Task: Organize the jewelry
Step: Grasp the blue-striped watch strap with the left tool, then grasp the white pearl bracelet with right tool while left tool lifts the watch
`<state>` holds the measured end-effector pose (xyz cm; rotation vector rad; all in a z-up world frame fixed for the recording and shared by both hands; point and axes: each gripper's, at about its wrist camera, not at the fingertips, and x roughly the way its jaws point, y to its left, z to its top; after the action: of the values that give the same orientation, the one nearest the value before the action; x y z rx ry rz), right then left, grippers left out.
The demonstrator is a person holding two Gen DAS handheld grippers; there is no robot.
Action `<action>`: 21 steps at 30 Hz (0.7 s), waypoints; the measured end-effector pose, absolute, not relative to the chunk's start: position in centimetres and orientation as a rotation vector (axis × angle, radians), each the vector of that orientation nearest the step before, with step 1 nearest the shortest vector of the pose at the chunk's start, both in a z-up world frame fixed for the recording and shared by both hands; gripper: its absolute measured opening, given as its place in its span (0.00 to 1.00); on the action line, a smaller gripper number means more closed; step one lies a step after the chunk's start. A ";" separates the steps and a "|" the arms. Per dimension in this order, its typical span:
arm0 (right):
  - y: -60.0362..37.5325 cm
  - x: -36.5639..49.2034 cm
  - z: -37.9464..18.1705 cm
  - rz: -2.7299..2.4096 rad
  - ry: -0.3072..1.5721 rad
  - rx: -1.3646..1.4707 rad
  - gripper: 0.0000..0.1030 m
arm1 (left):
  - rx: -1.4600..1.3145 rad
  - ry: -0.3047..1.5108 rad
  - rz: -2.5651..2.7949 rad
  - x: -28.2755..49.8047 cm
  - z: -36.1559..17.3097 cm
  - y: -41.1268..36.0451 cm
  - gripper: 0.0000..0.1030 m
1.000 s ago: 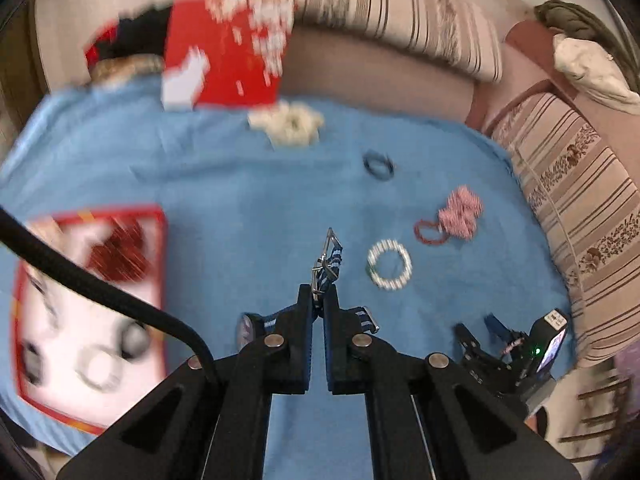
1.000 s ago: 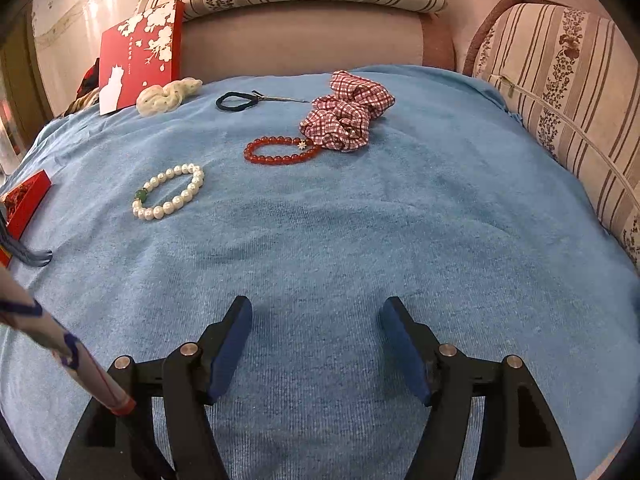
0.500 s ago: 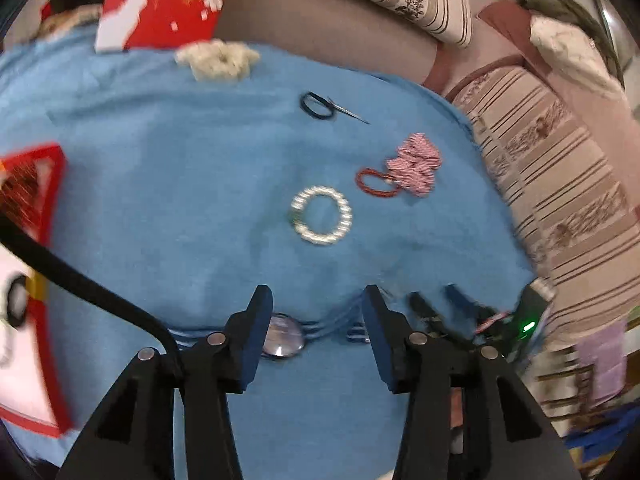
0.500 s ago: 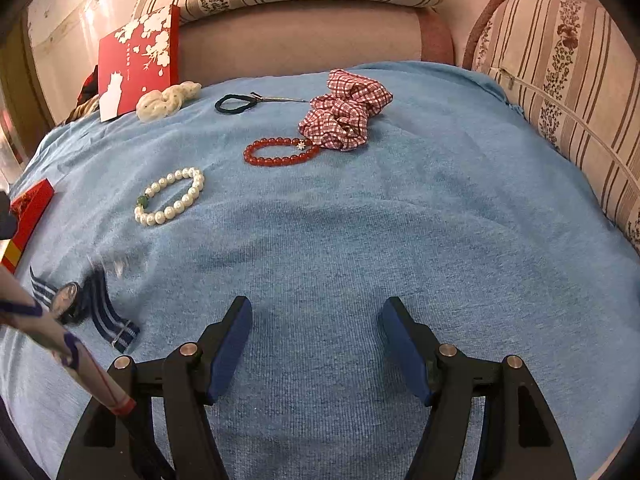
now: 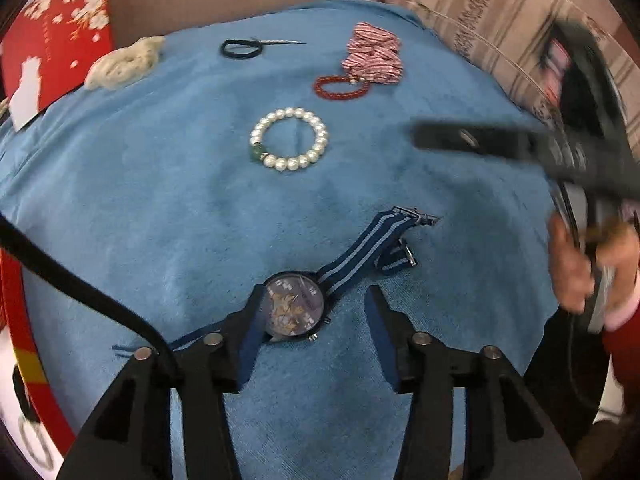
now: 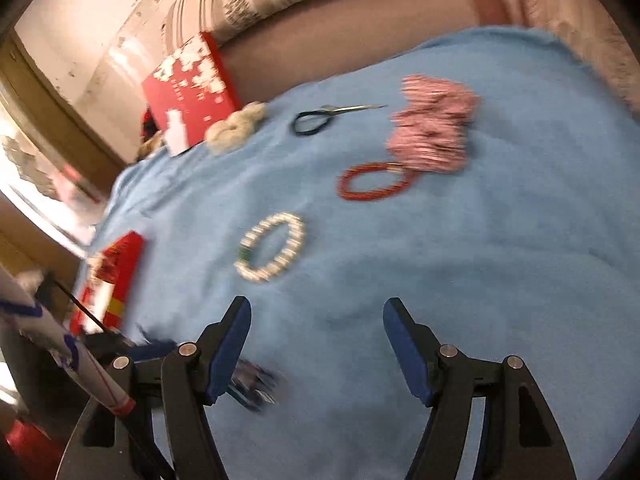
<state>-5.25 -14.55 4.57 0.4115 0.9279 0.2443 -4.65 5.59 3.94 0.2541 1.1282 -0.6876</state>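
The left gripper (image 5: 314,312) tilts steeply down over the blue terry cloth (image 5: 168,184), its blue-padded jaws opening; the round dark-cased watch with a navy and pale-blue striped fabric strap (image 5: 295,307) lies flat between them, its case against the left pad and clear of the right one. The strap runs up and right from the case and folds back at its metal buckle. The right gripper (image 6: 316,328) points down at a shallower slant, jaws spread wide with only bare cloth between them; in the left view a hand (image 5: 580,268) grips its handle at the right edge.

At the left edge sits a shallow red-rimmed tray with a white floor (image 5: 16,320); its contents are too cut off to tell.

Beyond the watch lies a white pearl bracelet with one green bead (image 5: 289,139). Farther back, a red bead bracelet (image 5: 340,87) touches a pink checked fabric scrunchie (image 5: 374,58). A dark hair loop (image 5: 241,47), a cream knitted scrunchie (image 5: 124,63) and a red flower-printed box (image 5: 60,36) lie near the cloth's far edge.
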 end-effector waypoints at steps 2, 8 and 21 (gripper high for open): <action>-13.2 -2.8 4.1 0.251 0.960 0.379 0.68 | 0.258 1.128 -0.715 -4.8 3.9 5.5 0.50; -9.5 1.5 1.8 0.217 1.042 0.254 0.55 | 0.298 1.095 -0.758 -5.5 3.5 4.9 0.50; -9.6 -0.4 5.2 0.159 0.987 0.170 0.10 | 0.276 1.095 -0.711 -8.5 5.4 7.0 0.00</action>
<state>-0.37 -9.59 5.17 0.1699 0.9870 0.1591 -8.51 7.04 5.39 0.2759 1.0953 -0.7109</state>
